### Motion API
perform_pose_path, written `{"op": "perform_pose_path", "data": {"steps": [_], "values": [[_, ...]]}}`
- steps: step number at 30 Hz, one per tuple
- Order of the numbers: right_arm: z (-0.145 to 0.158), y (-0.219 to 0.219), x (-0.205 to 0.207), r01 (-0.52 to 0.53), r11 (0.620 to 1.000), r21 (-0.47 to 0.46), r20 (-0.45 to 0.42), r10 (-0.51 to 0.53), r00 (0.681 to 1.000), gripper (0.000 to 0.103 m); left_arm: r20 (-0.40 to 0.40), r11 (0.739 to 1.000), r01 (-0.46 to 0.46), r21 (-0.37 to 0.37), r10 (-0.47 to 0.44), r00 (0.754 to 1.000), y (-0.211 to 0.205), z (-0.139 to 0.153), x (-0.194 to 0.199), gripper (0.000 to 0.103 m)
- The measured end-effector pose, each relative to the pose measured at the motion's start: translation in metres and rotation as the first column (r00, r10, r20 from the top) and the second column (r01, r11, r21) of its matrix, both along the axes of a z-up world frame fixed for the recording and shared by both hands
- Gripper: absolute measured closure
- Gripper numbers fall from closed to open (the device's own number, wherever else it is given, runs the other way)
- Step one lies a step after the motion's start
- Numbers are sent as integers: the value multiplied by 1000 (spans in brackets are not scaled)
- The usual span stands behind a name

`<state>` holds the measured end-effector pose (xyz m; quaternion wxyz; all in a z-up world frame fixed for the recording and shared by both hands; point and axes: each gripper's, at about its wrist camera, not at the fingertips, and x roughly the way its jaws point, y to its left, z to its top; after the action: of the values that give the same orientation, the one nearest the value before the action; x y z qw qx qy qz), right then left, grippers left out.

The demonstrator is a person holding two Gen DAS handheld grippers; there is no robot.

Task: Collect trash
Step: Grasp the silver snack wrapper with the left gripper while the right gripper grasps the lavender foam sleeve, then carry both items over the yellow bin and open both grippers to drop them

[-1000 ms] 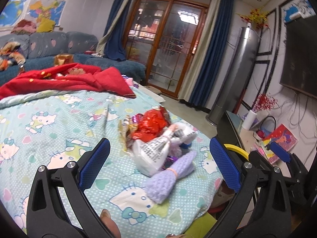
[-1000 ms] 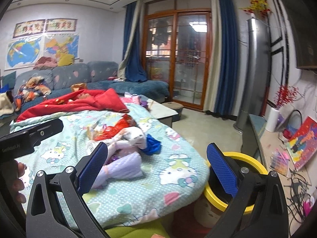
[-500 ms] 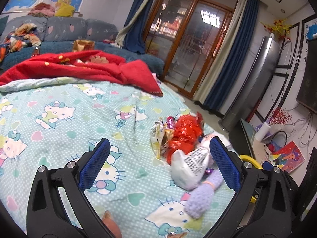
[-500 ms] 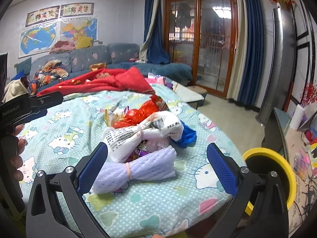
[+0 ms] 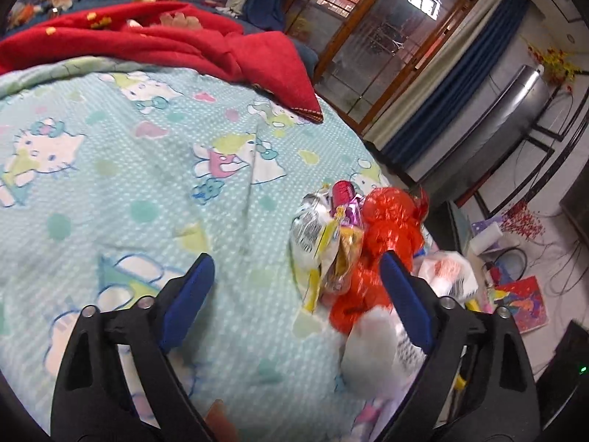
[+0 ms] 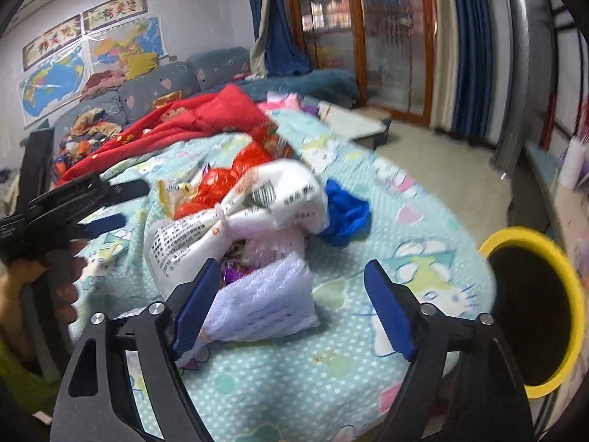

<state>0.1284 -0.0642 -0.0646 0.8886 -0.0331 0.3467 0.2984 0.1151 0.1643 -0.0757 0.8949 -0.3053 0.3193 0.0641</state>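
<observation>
One lavender foam net (image 6: 265,302) lies crosswise, fanned end toward yellow bin (image 6: 574,294).

From my left wrist camera, the right finger of the left claw (image 5: 296,287) covers part of the crumpled red plastic bag (image 5: 383,235) and the white printed plastic bag (image 5: 383,350), both smeared by motion. I cannot read the print. In the right wrist camera, the left finger of the right claw (image 6: 291,289) hides one end of the pale lilac foam net sleeve (image 6: 265,302). The yellow-rimmed black bin (image 6: 533,305) is cut by the right border, its bottom lost in darkness. A hand (image 6: 48,287) at the left edge is blurred.
</observation>
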Motion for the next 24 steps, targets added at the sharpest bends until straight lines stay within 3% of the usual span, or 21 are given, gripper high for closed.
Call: {"op": "perform_pose_path", "data": {"steps": [4, 7, 11, 13, 14, 19, 24], "values": [[-12, -1, 10, -15, 999, 37, -105, 18, 994, 39, 28, 997, 30, -64, -29, 999, 2, -3, 14, 34], [-17, -4, 12, -33, 997, 69, -174, 45, 984, 62, 40, 995, 48, -85, -44, 998, 0, -5, 21, 43], [-13, -9, 5, -68, 993, 93, -189, 84, 978, 83, 33, 992, 57, -115, -54, 998, 2, -11, 29, 57], [-12, -8, 4, -80, 993, 90, -190, 96, 977, 86, 21, 990, 65, -123, -63, 998, 2, -15, 33, 74], [-11, -9, 3, -87, 992, 87, -192, 102, 976, 87, 18, 990, 67, -124, -66, 998, 2, -17, 33, 77], [-9, -12, 4, -95, 993, 71, -191, 107, 976, 89, 27, 995, 59, -81, -57, 998, 2, -15, 26, 87], [-4, -15, 4, -95, 994, 57, -183, 104, 978, 90, 47, 999, 14, -35, -12, 999, 6, -6, 7, 88]]}}
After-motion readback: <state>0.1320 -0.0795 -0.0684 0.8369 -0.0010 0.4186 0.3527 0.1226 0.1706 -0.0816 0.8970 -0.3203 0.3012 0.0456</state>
